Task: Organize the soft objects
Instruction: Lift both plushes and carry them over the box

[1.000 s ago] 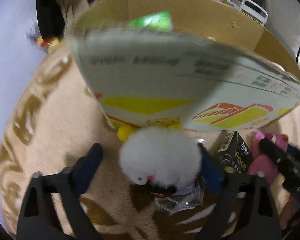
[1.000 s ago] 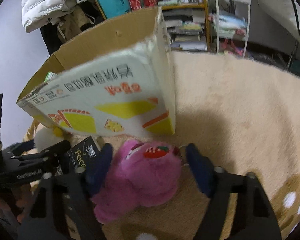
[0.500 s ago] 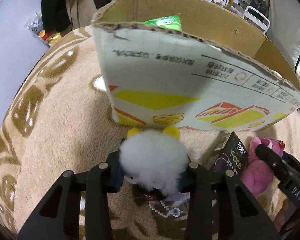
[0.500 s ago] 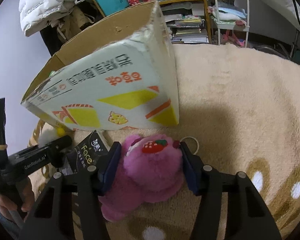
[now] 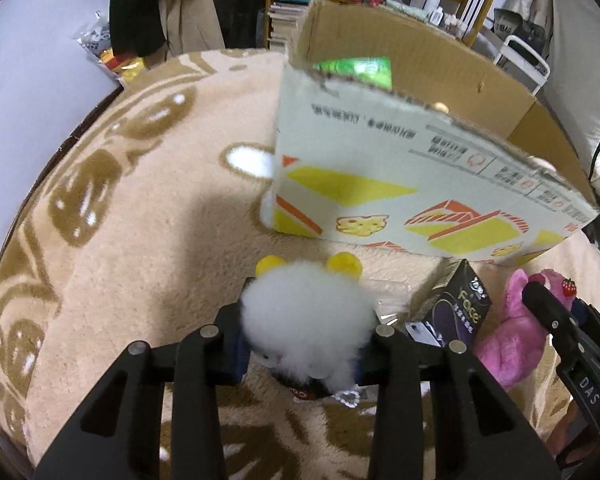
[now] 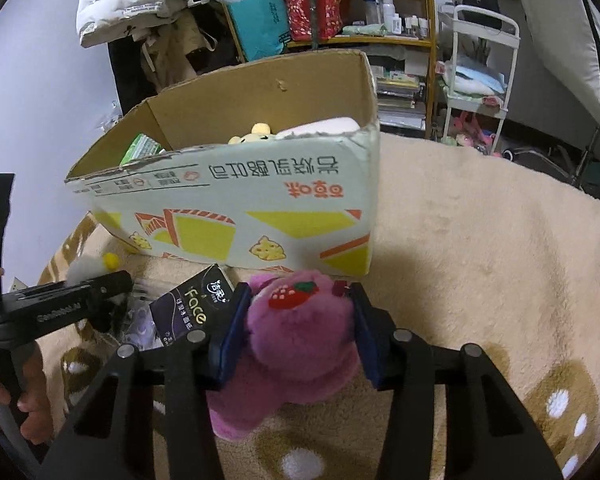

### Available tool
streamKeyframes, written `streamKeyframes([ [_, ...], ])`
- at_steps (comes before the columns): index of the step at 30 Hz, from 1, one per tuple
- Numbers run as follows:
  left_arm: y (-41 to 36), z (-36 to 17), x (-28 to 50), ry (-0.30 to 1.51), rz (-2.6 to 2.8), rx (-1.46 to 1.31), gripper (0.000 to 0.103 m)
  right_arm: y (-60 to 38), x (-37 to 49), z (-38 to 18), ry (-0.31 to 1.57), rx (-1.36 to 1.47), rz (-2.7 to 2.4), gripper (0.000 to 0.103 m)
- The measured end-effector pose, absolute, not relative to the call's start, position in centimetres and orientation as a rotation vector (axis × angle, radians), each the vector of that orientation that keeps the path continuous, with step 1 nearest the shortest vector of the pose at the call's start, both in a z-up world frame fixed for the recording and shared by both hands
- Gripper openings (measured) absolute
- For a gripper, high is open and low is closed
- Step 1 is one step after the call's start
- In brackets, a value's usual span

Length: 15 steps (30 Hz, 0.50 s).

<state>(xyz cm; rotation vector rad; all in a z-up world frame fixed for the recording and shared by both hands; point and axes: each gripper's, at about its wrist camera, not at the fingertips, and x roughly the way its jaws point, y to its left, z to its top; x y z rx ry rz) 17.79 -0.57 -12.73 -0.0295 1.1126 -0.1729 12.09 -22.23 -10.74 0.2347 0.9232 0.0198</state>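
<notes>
Left wrist view: left gripper [image 5: 304, 346] now pinches the white plush [image 5: 305, 320], right gripper [image 6: 296, 332] the pink plush [image 6: 300, 332], both closed from spread and near the cardboard box [image 6: 260, 204], so drop-in looks next.

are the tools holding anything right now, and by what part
Left tool clamps the white fluffy toy across its body. Right tool clamps the pink plush by the sides of its head.

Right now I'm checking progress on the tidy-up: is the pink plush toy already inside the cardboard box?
No, the pink plush toy sits on the blanket in front of the cardboard box, clamped between the right gripper fingers.
</notes>
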Motion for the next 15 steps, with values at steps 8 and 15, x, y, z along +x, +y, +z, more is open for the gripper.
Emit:
streamKeyframes([
  [8, 0.0, -10.0, 15.2, 1.031, -0.158, 0.005, 0.035, -22.3, 10.6, -7.3, 0.814, 0.190, -0.010, 0.051],
  [15, -0.7, -7.0, 12.8, 0.903, -0.156, 0.072, 0.035, -22.4, 9.5, -4.0, 0.718, 0.182, -0.009, 0.051],
])
